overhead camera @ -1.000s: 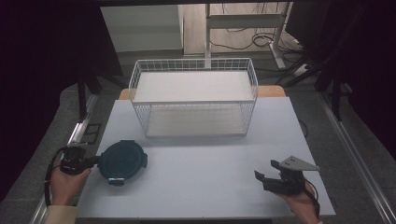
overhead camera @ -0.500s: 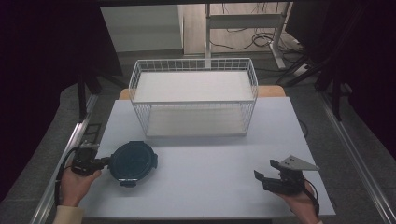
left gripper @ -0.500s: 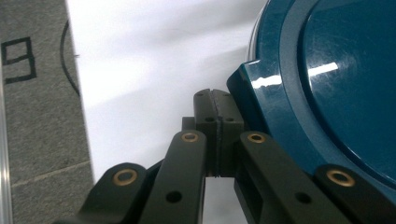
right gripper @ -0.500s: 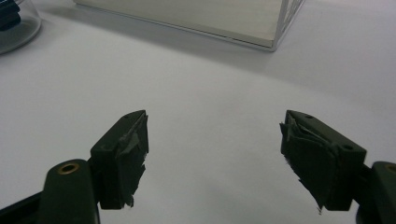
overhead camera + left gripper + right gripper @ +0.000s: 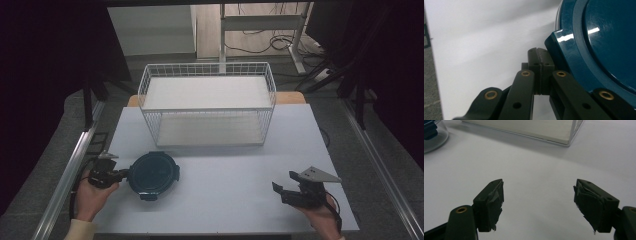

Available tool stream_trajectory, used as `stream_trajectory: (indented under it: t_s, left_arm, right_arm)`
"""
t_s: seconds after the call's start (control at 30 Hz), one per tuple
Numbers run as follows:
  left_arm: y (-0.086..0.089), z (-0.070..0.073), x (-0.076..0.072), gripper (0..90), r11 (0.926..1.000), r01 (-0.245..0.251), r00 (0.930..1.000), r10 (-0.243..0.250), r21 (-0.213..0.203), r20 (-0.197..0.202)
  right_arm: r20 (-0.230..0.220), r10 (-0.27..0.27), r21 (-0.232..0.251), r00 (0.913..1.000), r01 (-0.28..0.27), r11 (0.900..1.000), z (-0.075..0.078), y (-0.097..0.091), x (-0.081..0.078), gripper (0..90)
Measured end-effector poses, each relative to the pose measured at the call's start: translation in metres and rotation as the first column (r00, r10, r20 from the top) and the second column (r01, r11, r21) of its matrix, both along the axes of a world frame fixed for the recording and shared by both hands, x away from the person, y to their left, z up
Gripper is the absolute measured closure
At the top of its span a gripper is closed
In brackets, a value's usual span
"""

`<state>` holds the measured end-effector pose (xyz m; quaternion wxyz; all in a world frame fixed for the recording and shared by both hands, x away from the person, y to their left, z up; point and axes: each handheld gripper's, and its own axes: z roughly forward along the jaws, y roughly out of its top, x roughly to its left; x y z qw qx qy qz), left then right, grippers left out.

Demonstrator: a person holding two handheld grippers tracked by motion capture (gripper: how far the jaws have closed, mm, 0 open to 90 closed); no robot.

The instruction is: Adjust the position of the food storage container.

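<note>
A round container with a dark teal lid (image 5: 152, 175) sits on the white table (image 5: 225, 205) at front left. My left gripper (image 5: 121, 175) is shut and its tips rest against the left side of the lid. In the left gripper view the two pads meet at my left gripper (image 5: 539, 53) with nothing seen between them, and the lid's corner latch (image 5: 556, 42) lies just to their right. My right gripper (image 5: 283, 180) stands open at front right, low over bare table. The right gripper view shows the right gripper (image 5: 539, 192) with its torn pads wide apart.
A white wire basket (image 5: 210, 125) with a white floor stands at the back middle of the table; its near corner (image 5: 571, 135) is ahead of the right gripper. The container's clear base (image 5: 434, 135) is at that view's far left. Metal rails run along both table sides.
My left gripper and the teal-lidded container have slid together to the right across the table. The right gripper has stayed where it was, open.
</note>
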<state>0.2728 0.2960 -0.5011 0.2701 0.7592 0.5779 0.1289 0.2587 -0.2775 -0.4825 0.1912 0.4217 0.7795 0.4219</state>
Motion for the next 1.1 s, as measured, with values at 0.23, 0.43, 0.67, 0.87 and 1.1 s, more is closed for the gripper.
stream_trajectory:
  t_s: [0.23, 0.43, 0.67, 0.87, 1.1]
  left_arm:
    - [-0.019, 0.000, 0.004, 90.0, 0.9994, 0.034, 0.9994, -0.034, -0.006, 0.000]
    - [-0.030, 0.000, 0.007, 90.0, 0.9986, 0.052, 0.9986, -0.052, -0.005, 0.003]
    - [-0.040, 0.001, 0.009, 90.0, 0.9974, 0.072, 0.9974, -0.072, 0.001, 0.006]
    - [-0.051, 0.001, 0.011, 90.0, 0.9960, 0.089, 0.9960, -0.089, 0.006, 0.006]
    - [-0.063, 0.002, 0.013, 90.0, 0.9934, 0.115, 0.9934, -0.115, 0.006, 0.003]
  right_arm:
    - [-0.003, -0.002, -0.001, 1.0000, 0.002, 1.0000, 0.000, 0.000, 0.000, 24.3]
    - [-0.004, -0.002, -0.002, 1.0000, 0.002, 1.0000, -0.001, 0.000, 0.000, 24.4]
    - [-0.006, -0.003, -0.001, 1.0000, 0.003, 1.0000, -0.001, 0.001, 0.000, 24.4]
    - [-0.007, -0.004, 0.002, 1.0000, 0.004, 1.0000, 0.000, 0.001, 0.000, 24.5]
    - [-0.008, -0.007, 0.004, 0.9999, 0.007, 1.0000, 0.000, 0.000, 0.000, 24.5]
